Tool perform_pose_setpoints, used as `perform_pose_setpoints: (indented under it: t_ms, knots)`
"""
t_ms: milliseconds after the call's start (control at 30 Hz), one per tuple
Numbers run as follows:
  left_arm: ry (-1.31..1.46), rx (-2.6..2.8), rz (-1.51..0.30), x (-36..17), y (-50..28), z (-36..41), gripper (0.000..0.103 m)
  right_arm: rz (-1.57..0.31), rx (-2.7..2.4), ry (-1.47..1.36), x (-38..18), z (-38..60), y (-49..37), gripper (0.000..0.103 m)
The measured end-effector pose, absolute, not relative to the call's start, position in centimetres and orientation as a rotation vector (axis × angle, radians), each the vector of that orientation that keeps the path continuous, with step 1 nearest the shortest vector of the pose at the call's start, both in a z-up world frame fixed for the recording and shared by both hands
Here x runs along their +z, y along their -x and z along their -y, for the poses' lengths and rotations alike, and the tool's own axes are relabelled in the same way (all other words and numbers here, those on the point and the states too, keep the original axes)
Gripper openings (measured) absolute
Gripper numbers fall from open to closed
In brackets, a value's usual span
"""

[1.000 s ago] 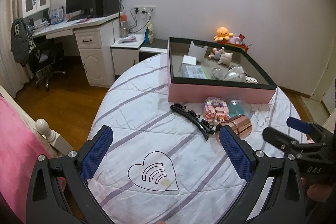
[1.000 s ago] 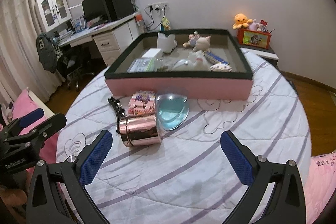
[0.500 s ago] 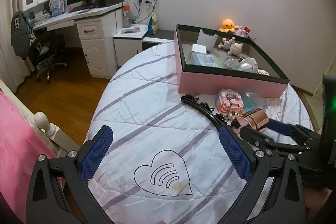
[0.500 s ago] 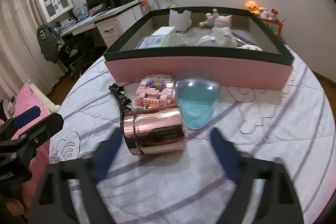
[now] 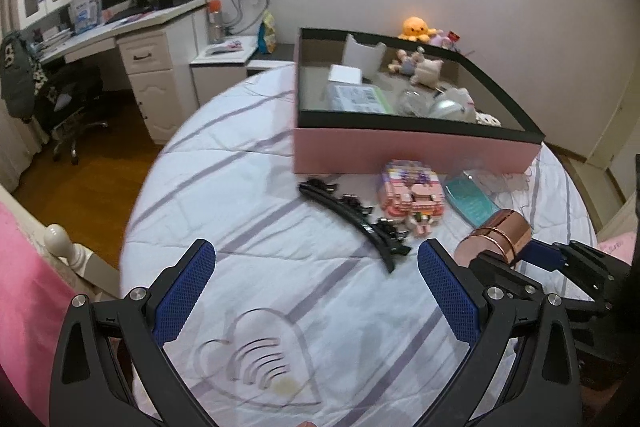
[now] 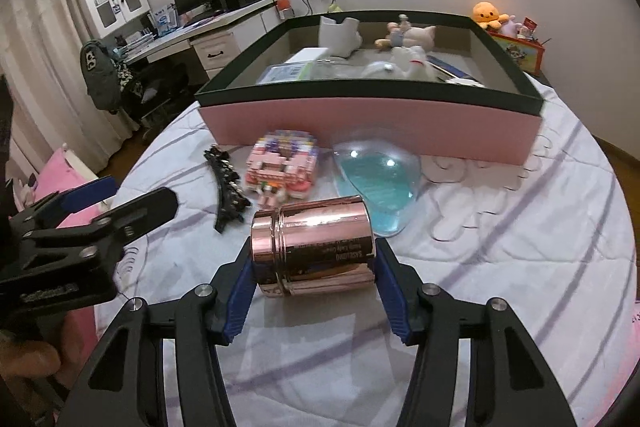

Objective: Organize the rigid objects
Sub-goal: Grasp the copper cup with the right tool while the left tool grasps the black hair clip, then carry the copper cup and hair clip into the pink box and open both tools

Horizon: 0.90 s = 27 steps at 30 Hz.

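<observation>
A: Where's the rose-gold canister (image 6: 314, 247) right now?

B: Lying on its side on the quilted bed (image 6: 520, 267), between the blue pads of the right claw (image 6: 314, 291). The pads sit at its two flat ends, lid end at 9 o'clock and base at 3 o'clock, clamped on it or nearly so. In the left wrist view it shows at about 4 o'clock, with the right claw around it.

A: And the left claw (image 5: 316, 291)?

B: Spread wide apart over the heart print, holding nothing.

A: So the step is lifting the canister into the pink box (image 6: 372, 123)?

B: That's my reading. The box stands at 12 o'clock from the canister, already holding plush toys and packets. To do it well, squeeze firmly before raising; the polished metal looks slippery, and an end-to-end grip could let it pivot or drop out.

A: Anything in the way?

B: The clear teal heart-shaped case (image 6: 378, 179) touches or nearly touches the canister at 1 o'clock, the pink brick model (image 6: 282, 169) sits at 11 o'clock, and the black hair clip (image 6: 226, 187) at 10 o'clock. Lift straight up first, clear the dark rim, then lower into a bare patch near the front wall
</observation>
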<state>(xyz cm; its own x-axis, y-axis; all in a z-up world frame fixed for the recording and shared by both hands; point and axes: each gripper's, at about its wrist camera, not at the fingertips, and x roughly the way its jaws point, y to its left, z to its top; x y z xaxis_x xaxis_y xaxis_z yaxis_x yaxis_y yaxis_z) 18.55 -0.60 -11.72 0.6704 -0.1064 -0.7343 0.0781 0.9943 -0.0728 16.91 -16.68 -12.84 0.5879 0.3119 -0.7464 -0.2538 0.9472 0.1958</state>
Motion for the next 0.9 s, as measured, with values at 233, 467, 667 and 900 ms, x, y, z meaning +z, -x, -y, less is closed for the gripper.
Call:
perform_pose_setpoints:
  t_ms: [233, 467, 667, 900]
  knots:
    - [-0.014, -0.063, -0.890, -13.7, -21.8, 2.5, 0.102, -0.885, 0.302, -0.081, -12.7, 18.6, -17.2, 0.057]
    - [0.050, -0.078, -0.920, -14.8, -22.6, 0.9, 0.086, -0.887, 0.288, -0.096, -12.6, 19.9, -17.8, 0.057]
    - [0.037, -0.056, -0.934, -15.0, -23.7, 1.2, 0.099, -0.893, 0.301, -0.100, -12.9, 19.7, -18.2, 0.057]
    - [0.025, -0.083, -0.912, -15.0, -24.3, 1.5, 0.049, -0.895, 0.302, -0.105, -12.9, 19.5, -18.2, 0.057]
